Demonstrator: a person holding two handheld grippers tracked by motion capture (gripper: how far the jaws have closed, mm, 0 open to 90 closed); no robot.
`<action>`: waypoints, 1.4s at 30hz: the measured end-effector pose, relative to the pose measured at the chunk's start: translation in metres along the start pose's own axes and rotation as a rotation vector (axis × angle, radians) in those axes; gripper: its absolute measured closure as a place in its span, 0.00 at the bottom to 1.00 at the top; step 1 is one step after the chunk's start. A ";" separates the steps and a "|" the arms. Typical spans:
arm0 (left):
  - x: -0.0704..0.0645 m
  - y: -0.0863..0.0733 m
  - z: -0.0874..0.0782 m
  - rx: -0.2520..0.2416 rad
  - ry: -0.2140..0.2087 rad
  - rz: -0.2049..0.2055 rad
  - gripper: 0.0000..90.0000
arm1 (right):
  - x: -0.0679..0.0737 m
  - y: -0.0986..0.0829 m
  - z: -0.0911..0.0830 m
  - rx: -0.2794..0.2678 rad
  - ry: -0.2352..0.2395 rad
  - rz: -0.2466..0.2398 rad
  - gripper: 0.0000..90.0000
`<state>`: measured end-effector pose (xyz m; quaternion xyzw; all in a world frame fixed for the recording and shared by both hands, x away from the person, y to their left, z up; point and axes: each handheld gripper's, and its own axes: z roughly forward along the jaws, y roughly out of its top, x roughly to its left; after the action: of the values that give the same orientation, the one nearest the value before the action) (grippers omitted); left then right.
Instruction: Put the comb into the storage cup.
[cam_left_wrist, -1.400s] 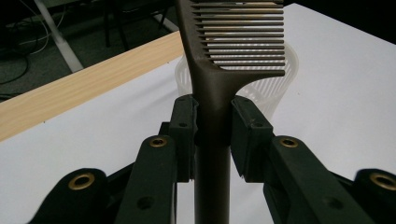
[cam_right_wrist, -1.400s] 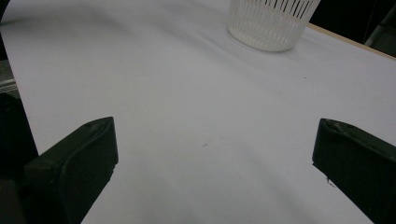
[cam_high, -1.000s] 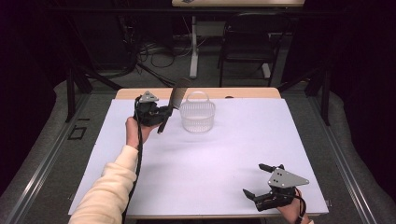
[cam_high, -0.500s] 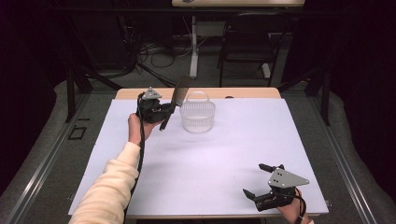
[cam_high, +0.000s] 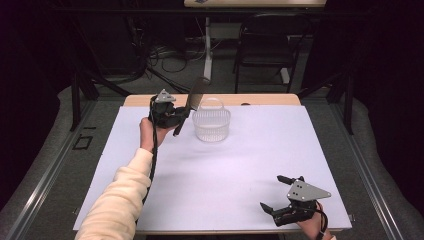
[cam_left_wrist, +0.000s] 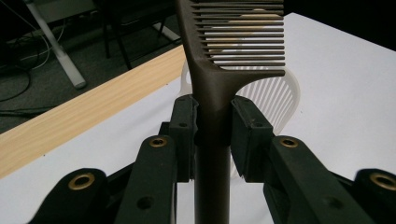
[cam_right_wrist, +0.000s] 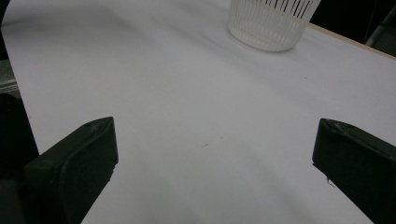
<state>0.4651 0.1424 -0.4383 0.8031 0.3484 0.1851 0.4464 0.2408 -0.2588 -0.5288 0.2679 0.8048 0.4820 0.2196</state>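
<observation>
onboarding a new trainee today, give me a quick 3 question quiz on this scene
1. True or false: the left tongs are shut on the handle of a dark comb.
2. Which container stands on the white table cover? A) a metal bowl B) a white slatted basket C) a cardboard box
3. Fill in: the right tongs are ____ and hold nothing.

Key: 1 true. 2 B. 3 open.
</observation>
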 end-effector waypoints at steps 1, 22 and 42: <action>0.000 0.001 0.000 0.000 0.001 0.003 0.80 | 0.000 0.000 0.000 -0.001 0.000 0.002 0.00; -0.002 0.015 0.000 -0.020 0.003 0.019 0.80 | 0.001 0.001 0.002 -0.003 0.011 -0.003 0.00; -0.003 0.034 0.006 -0.038 0.001 0.045 0.80 | 0.000 0.001 0.002 -0.005 0.011 -0.003 0.00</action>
<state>0.4798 0.1245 -0.4124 0.8020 0.3267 0.2020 0.4574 0.2419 -0.2573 -0.5287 0.2637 0.8052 0.4850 0.2165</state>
